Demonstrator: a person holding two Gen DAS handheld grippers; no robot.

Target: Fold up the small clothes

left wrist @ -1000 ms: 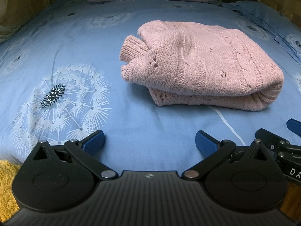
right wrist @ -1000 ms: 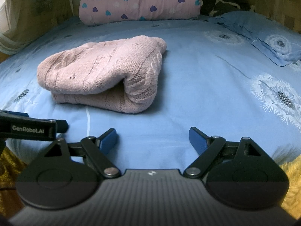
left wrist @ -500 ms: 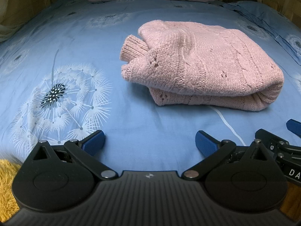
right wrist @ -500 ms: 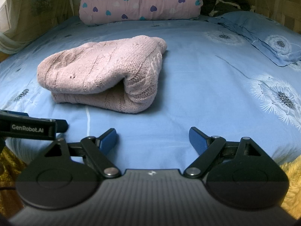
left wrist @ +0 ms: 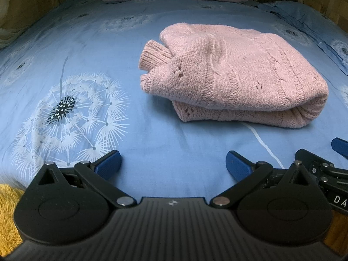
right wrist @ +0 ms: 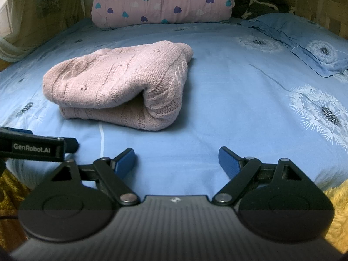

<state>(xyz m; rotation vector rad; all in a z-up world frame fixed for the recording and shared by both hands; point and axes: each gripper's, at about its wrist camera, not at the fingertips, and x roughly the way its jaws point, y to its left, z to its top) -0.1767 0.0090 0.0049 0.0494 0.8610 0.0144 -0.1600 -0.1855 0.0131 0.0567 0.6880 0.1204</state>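
A pink knitted sweater (left wrist: pixel 235 78) lies folded into a thick bundle on the blue bed sheet (left wrist: pixel 97 43), a ribbed cuff sticking out at its left side. In the right wrist view the same sweater (right wrist: pixel 117 87) sits left of centre. My left gripper (left wrist: pixel 173 163) hovers near the bed's front edge, open, with nothing between its blue pads. My right gripper (right wrist: pixel 176 159) is likewise open and empty, a short way in front of the sweater. Each gripper shows at the edge of the other's view.
A pink quilt with heart print (right wrist: pixel 161 2) lies rolled at the head of the bed. A blue pillow (right wrist: pixel 304 43) rests at the right. Dark clothing (right wrist: pixel 261 5) sits behind it. Yellow fluffy fabric (left wrist: pixel 8 208) hangs below the bed's front edge.
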